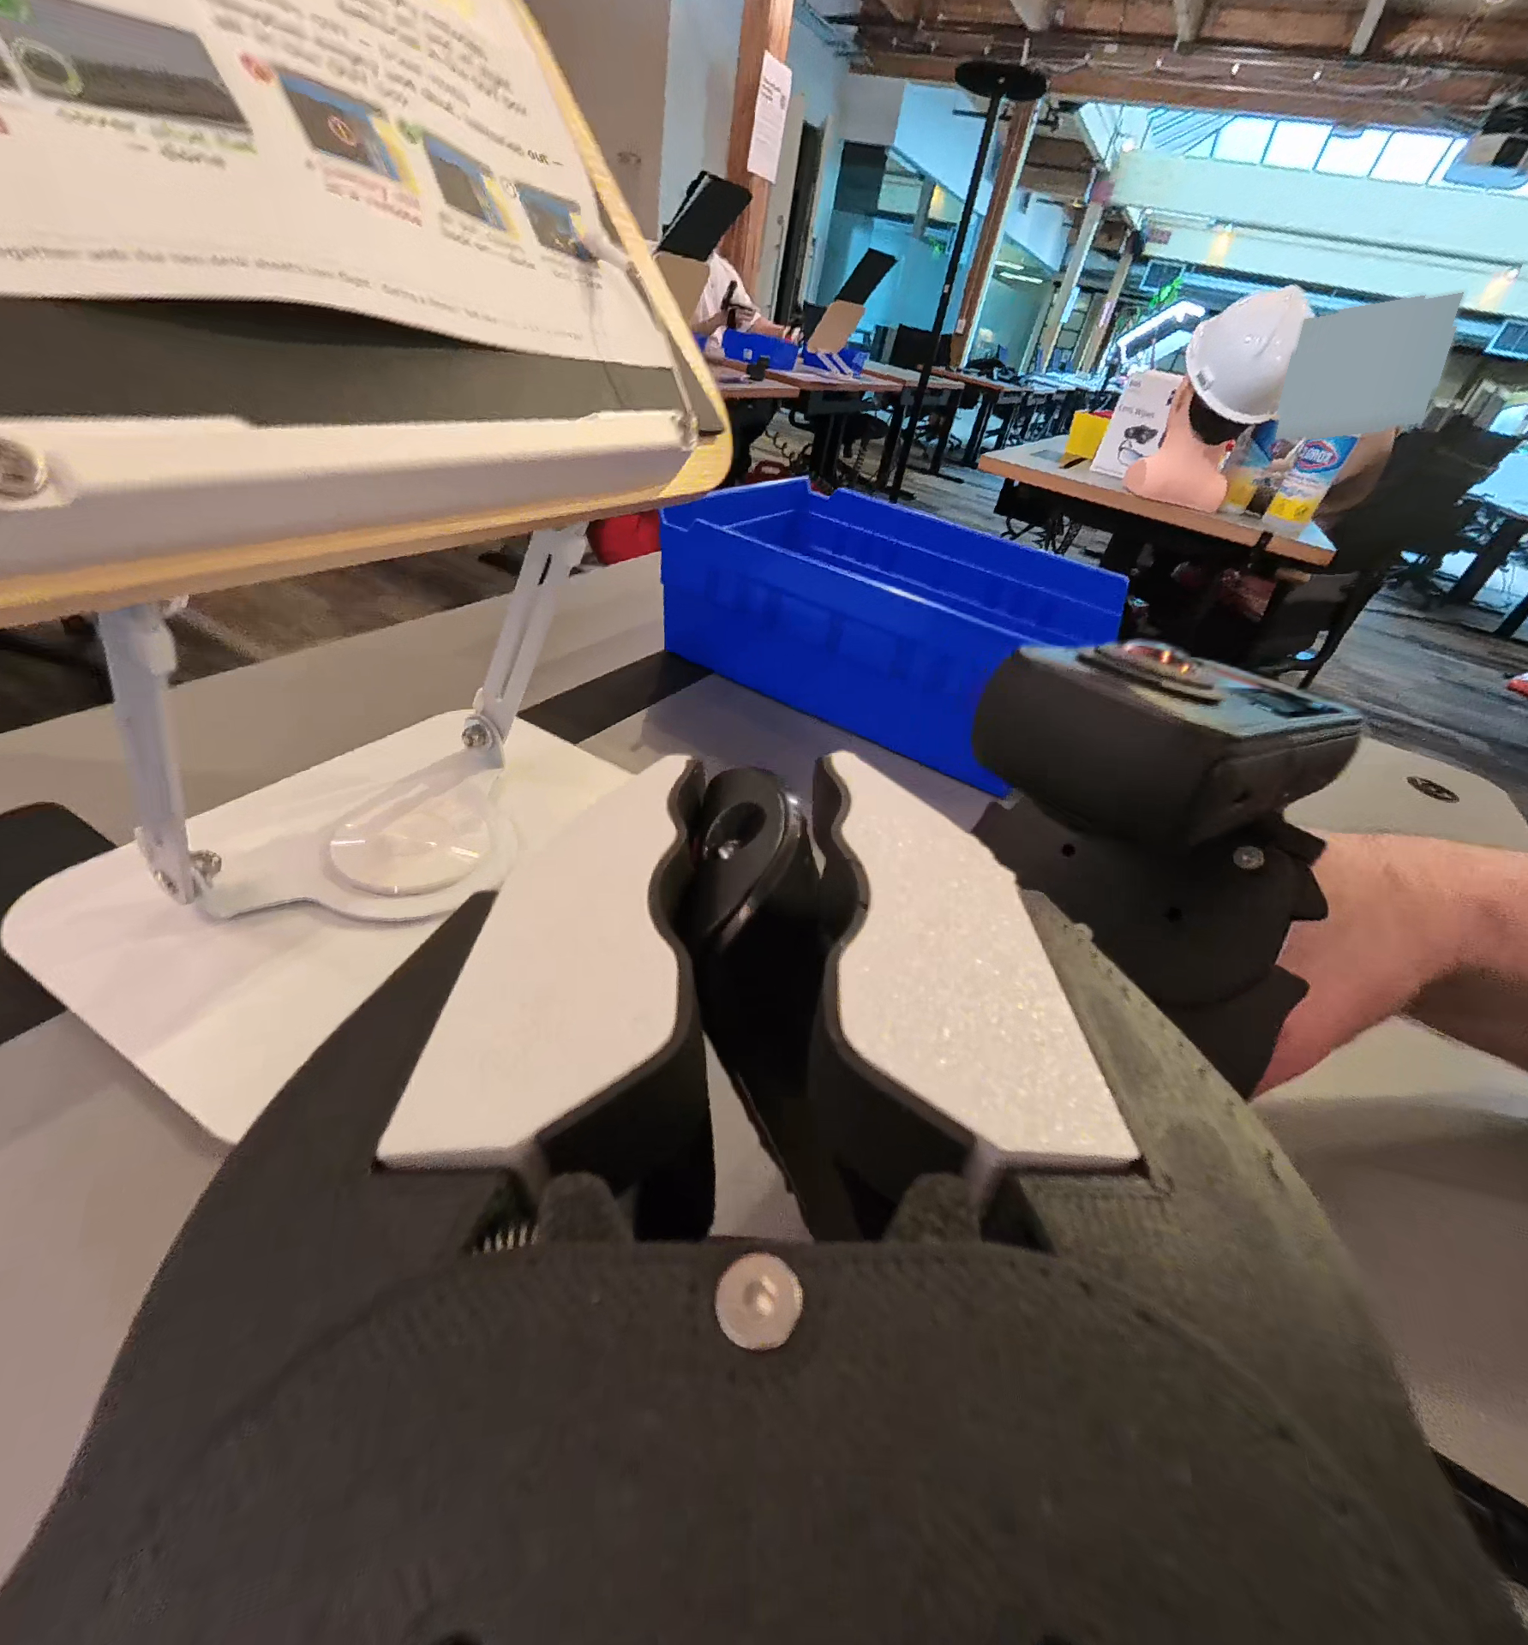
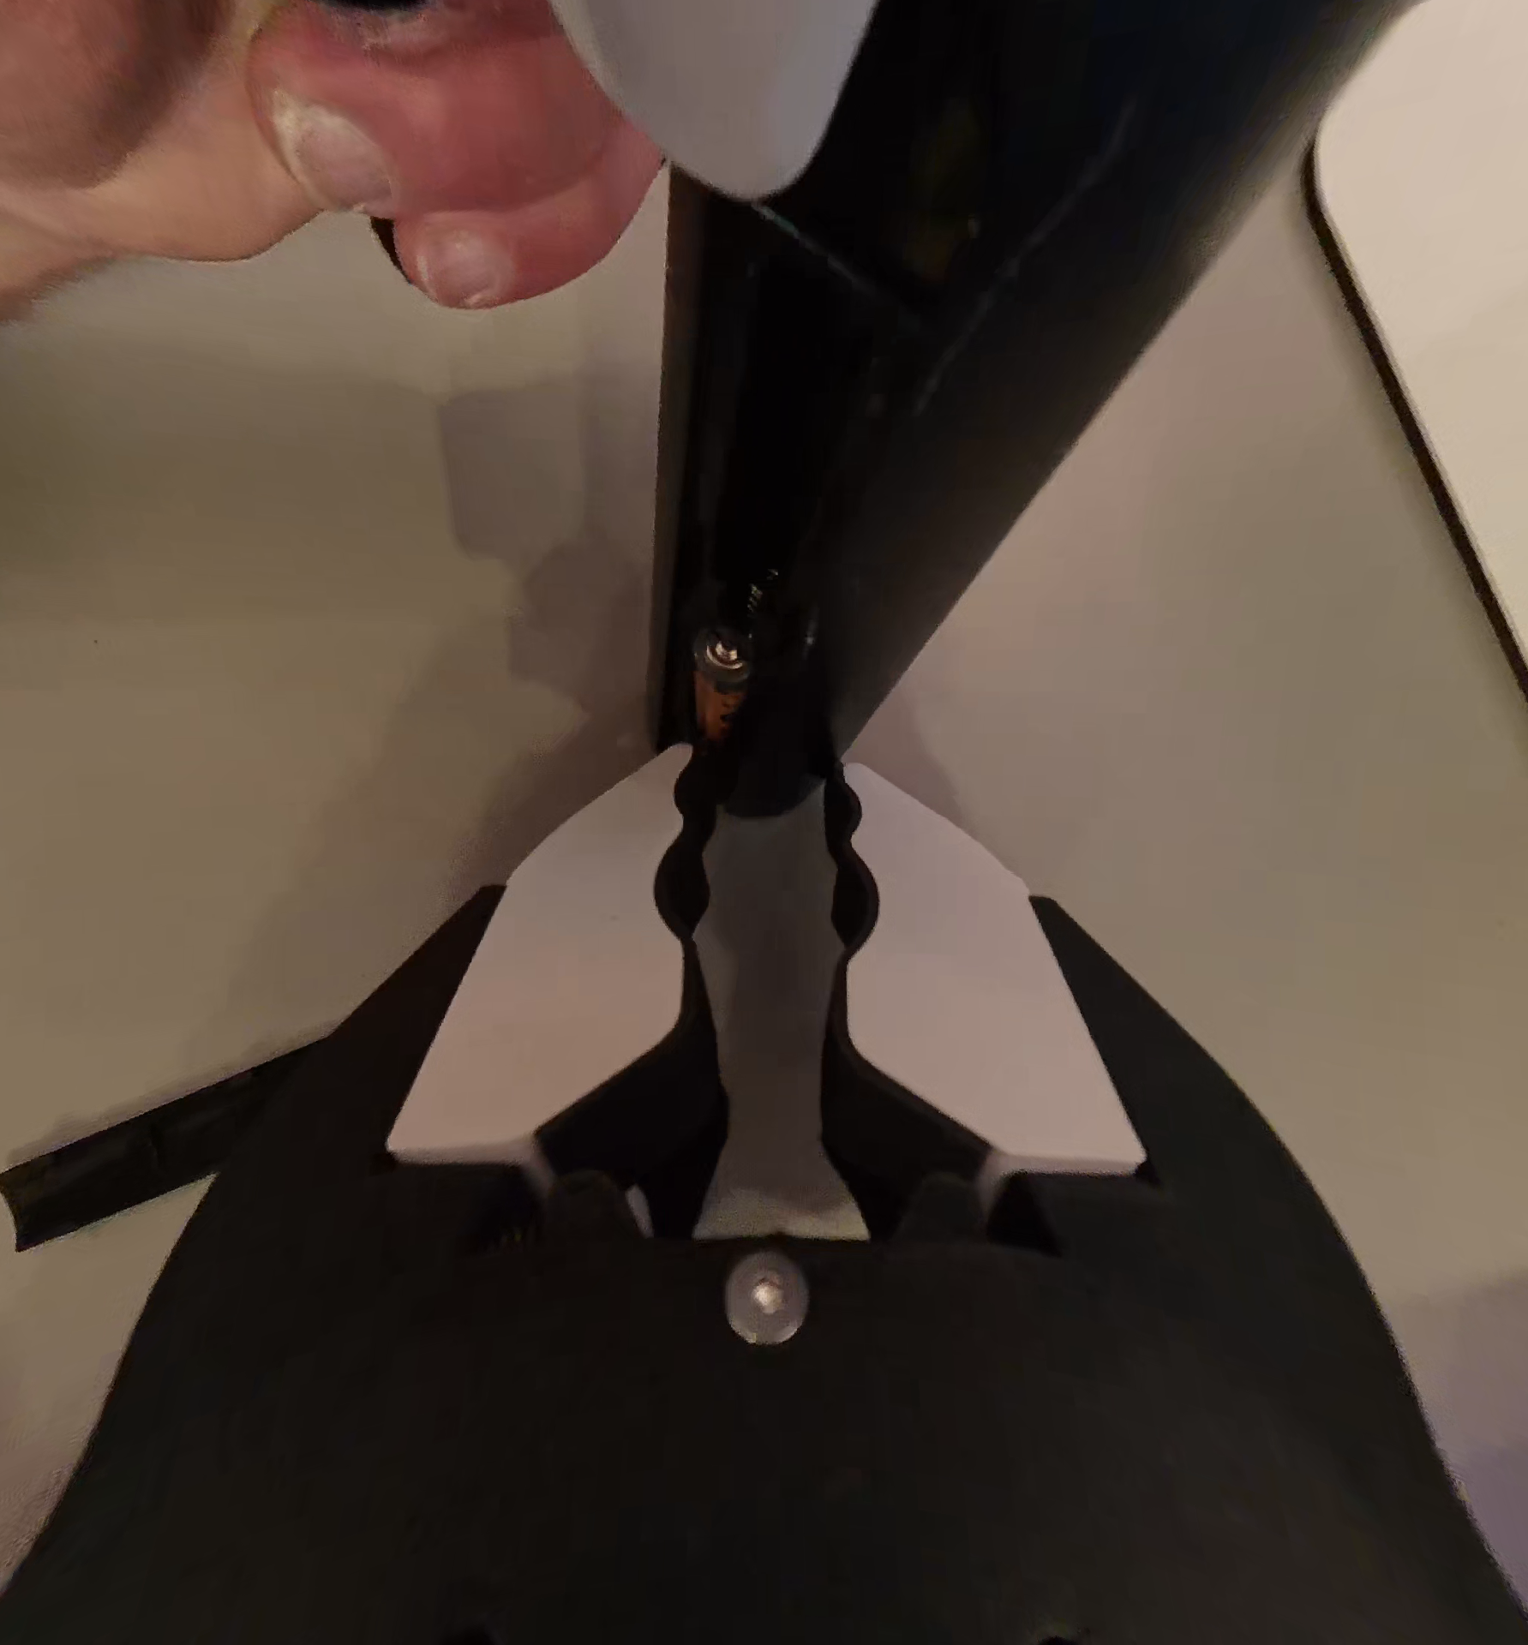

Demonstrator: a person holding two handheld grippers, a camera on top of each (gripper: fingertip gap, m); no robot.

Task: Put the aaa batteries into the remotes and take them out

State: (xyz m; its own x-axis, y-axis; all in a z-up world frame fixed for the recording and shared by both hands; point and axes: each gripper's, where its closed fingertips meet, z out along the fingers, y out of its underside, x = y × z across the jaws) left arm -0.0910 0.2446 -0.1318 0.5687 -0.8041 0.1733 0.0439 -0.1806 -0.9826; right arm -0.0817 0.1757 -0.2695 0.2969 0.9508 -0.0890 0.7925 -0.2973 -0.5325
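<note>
In the left wrist view, my left gripper (image 1: 756,783) is shut on a black remote (image 1: 747,854), held above the grey table. In the right wrist view the remote (image 2: 902,401) runs from the top down to my right gripper (image 2: 760,774). Its battery bay is uncovered, with one AAA battery (image 2: 718,690) in the near end. My right gripper's jaws stand slightly apart at that end, and the left fingertip (image 2: 693,783) is right at the battery. I cannot tell if it touches. The left gripper's white finger (image 2: 724,89) and a hand (image 2: 341,133) show at the top.
A blue bin (image 1: 876,614) stands behind the remote. A white document stand (image 1: 297,498) with its base plate (image 1: 163,997) is at the left; the plate's edge (image 2: 1454,445) is at the right. The right gripper's body (image 1: 1161,757) is close by. A black strip (image 2: 119,1166) lies on the table. My right fingertips sit around 15 cm from my left ones.
</note>
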